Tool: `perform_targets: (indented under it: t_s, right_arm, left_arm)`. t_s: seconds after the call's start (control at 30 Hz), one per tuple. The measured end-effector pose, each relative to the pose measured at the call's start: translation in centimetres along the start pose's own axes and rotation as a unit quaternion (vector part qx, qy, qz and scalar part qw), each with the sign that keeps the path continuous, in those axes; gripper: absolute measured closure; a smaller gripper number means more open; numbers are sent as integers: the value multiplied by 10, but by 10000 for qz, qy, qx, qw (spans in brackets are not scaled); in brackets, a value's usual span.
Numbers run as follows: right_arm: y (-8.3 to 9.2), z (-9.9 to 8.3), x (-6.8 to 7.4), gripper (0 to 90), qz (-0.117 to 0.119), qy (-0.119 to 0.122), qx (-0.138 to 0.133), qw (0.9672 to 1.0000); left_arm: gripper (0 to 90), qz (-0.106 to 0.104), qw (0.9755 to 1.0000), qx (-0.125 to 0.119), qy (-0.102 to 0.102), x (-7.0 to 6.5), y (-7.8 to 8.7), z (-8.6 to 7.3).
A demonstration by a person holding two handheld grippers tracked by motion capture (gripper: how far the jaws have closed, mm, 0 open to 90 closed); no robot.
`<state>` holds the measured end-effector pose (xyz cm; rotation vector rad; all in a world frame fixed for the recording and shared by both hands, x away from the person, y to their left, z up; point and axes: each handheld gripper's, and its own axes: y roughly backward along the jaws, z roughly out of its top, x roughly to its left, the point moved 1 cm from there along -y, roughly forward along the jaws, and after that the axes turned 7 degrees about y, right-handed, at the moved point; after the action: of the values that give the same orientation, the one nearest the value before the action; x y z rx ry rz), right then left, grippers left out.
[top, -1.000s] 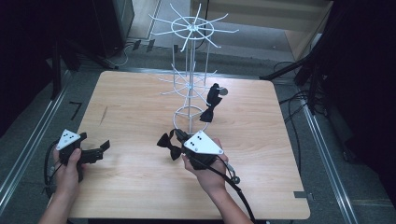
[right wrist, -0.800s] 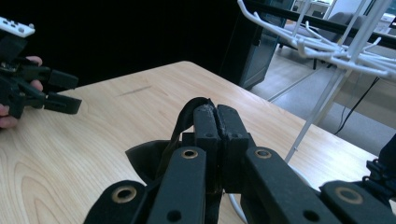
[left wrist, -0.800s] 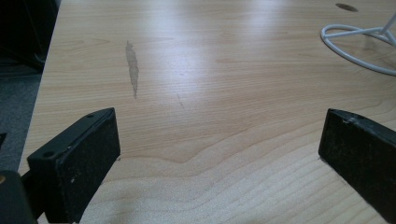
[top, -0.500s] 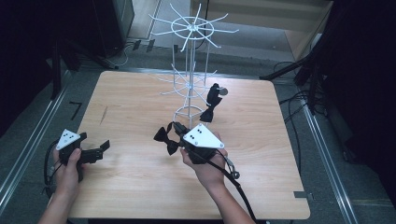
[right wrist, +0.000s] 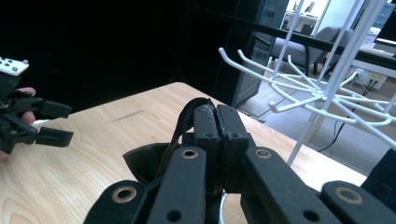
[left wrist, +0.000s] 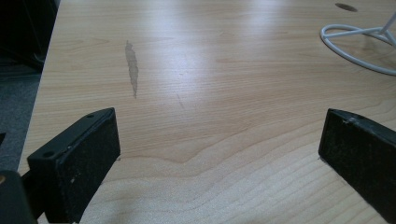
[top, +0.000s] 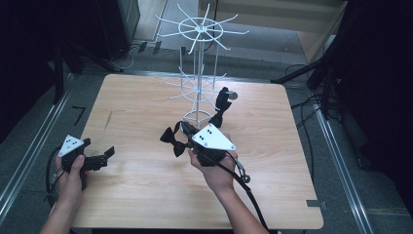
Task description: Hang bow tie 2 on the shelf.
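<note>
My right gripper (top: pixel 187 130) is held above the middle of the table, just in front of the white wire rack (top: pixel 197 73). Its jaws are shut on the thin strap of a black bow tie (top: pixel 172 140), which hangs off to its left. In the right gripper view the pads (right wrist: pixel 205 122) press together on the strap and the bow tie (right wrist: pixel 144 163) dangles below them. A second black bow tie (top: pixel 221 105) hangs from a lower hook of the rack. My left gripper (top: pixel 108 155) rests at the table's left edge, open and holding nothing (left wrist: pixel 219 154).
The rack's hooks (right wrist: pixel 280 74) reach out to the right of my right gripper's jaws. The rack's round base ring (left wrist: pixel 359 42) lies far ahead of my left gripper. Bare wooden table (top: pixel 146 195) stretches between the two hands. Cables trail on the floor around the table.
My right gripper has lifted slightly and edged toward the rack, carrying the bow tie with it. The left gripper has stayed where it was.
</note>
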<state>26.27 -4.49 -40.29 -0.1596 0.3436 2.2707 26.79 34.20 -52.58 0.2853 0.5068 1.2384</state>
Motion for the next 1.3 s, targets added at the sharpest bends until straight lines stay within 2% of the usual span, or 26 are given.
perform_targets:
  t_s: [0.67,1.3]
  right_arm:
    - [5,12,-13,899,-131,-17,-153,9998]
    - [4,19,-24,899,-215,-65,-181,9996]
  left_arm:
    - [0,7,10000,-1,-2,0,0,0]
    - [0,6,10000,10,-7,0,0,0]
